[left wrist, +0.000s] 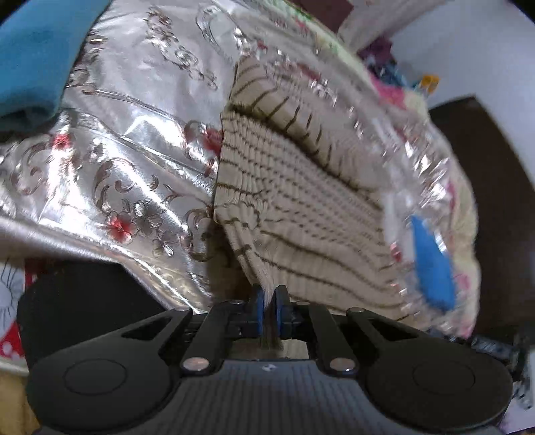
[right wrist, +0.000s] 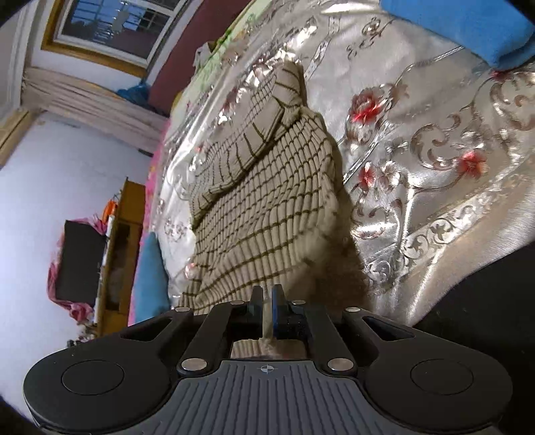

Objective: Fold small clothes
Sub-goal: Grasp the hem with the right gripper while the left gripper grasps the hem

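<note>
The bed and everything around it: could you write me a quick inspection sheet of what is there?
Surface: shiny silver bedspread with red flowers.
Job's things: beige checked garment, a sleeve folded across it.
Clutter: blue folded cloth at one corner; another blue cloth at the bed's edge.
Grippers: left tool and right tool each shut on the garment's near edge.
Cables: nothing seen.
Surroundings: window, wooden cabinet, white wall.
</note>
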A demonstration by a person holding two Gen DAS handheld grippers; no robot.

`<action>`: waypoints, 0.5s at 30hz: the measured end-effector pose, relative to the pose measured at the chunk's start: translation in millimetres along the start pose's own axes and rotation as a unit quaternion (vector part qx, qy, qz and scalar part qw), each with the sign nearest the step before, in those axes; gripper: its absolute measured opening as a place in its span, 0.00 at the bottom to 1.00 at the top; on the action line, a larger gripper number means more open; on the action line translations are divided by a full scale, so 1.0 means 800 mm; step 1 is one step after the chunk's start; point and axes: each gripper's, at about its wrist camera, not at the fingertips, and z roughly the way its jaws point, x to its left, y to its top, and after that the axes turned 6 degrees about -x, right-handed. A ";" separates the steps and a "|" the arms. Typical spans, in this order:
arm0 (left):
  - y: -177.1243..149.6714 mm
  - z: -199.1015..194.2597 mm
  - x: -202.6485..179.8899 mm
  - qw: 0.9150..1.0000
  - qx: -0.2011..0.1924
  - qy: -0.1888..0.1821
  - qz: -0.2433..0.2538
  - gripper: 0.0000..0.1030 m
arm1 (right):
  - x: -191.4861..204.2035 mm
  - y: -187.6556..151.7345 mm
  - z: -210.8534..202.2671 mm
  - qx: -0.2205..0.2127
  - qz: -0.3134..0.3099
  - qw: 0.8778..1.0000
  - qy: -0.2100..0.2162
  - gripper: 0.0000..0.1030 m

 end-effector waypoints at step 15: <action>-0.012 0.031 -0.001 0.995 0.034 0.081 0.053 0.26 | -0.009 -0.016 0.035 0.033 -0.034 0.993 -0.106 0.46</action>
